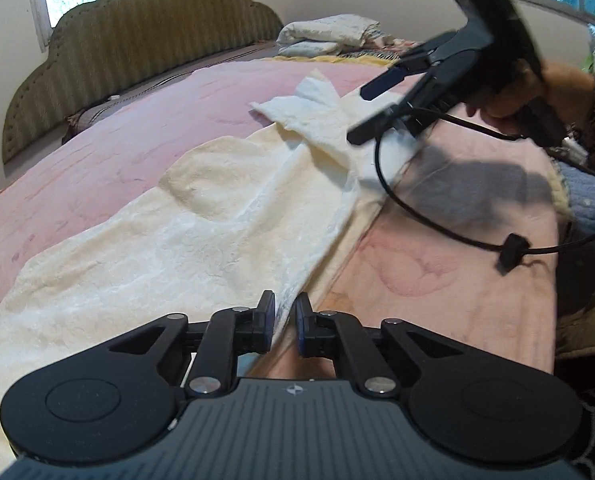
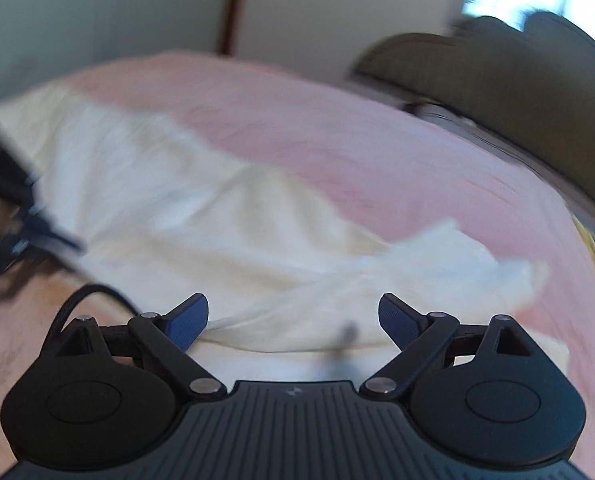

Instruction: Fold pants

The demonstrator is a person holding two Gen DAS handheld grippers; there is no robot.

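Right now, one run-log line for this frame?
task: fold pants | pants: cream, lengthwise on pink bed | left gripper: slightly open at pants edge | right gripper: wide open, empty, above pants

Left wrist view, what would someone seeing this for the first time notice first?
The cream fleece pants stretch diagonally across the pink bedspread, one end crumpled near the far side. Above that end hangs the right gripper, held in a hand, jaws wide with nothing between them. Behind the bed stands a scalloped olive headboard.
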